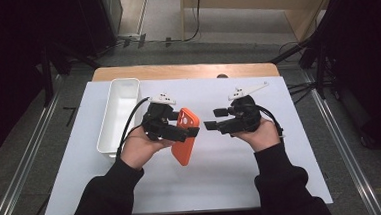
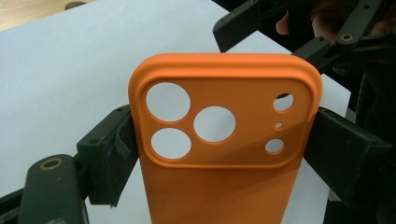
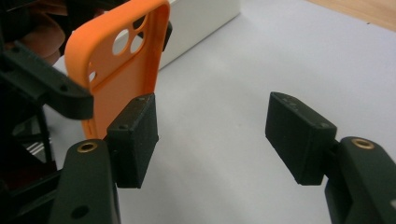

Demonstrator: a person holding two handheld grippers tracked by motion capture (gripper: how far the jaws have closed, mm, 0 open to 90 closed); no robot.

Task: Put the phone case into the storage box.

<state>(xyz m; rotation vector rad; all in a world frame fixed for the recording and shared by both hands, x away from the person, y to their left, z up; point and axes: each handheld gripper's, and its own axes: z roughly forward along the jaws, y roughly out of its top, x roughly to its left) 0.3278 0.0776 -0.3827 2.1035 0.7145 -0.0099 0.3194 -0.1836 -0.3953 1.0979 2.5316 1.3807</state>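
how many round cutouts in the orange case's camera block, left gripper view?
6 in the orange silicone phone case: three large ones, two stacked at the left and one beside them toward the middle; three small ones in a column at the right, the middle one tiniest.

Clearance between my two grippers
Bare white mat point(image 1: 222, 170) ahead of my right gripper point(image 1: 216, 118); orange phone case point(image 1: 185, 138) and white bin point(image 1: 119, 114) block the left

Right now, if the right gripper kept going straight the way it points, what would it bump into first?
Probably the orange case that the left gripper holds. The right gripper points toward it with open jaws, though depth is hard to judge.
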